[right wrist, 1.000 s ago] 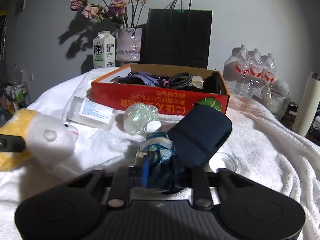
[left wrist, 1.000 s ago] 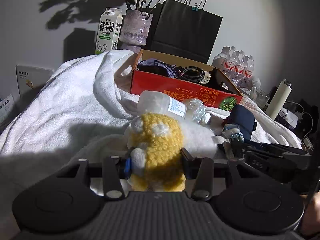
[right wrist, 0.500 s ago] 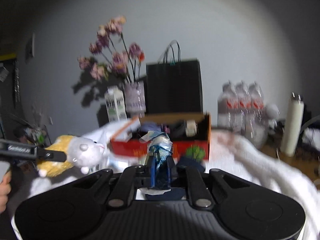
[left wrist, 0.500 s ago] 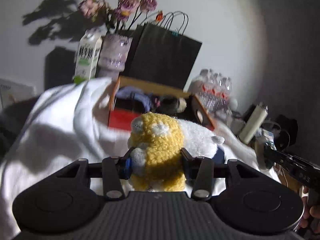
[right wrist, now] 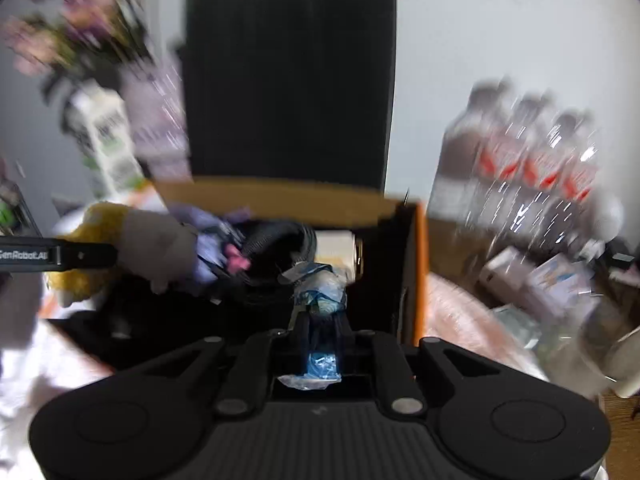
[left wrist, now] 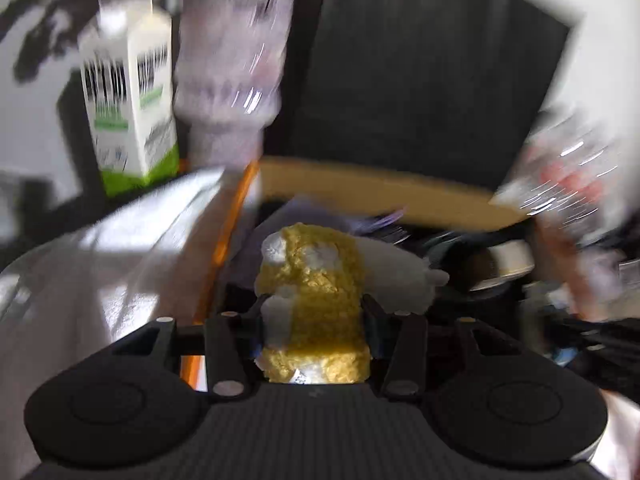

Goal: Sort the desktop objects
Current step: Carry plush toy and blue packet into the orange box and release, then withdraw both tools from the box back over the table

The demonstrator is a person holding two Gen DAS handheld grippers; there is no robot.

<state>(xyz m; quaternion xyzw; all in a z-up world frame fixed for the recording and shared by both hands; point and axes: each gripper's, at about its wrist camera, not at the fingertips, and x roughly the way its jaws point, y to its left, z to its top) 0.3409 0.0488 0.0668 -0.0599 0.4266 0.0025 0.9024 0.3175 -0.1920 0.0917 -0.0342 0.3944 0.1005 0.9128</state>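
My left gripper [left wrist: 314, 312] is shut on a yellow and white plush toy [left wrist: 316, 284], which hangs over the left part of the orange cardboard box [left wrist: 360, 192]. In the right wrist view the same plush toy [right wrist: 132, 236] and the left gripper's finger [right wrist: 60, 254] show at the left, above the box's tangle of cables [right wrist: 260, 248]. My right gripper [right wrist: 320, 316] is shut on a crumpled blue and clear plastic wrapper [right wrist: 320, 288], held over the box's right end near its orange wall [right wrist: 420, 264]. Both views are blurred by motion.
Behind the box stand a black paper bag [left wrist: 420, 80], a purple glass vase [left wrist: 228, 80] with flowers [right wrist: 60, 32] and a milk carton [left wrist: 128, 100]. Water bottles [right wrist: 520, 152] stand to the right. A white towel [left wrist: 100, 260] covers the surface at the left.
Both grippers lifted off the towel with their loads and swept forward to the orange box, which now fills the lower middle of both views. The grips held throughout.
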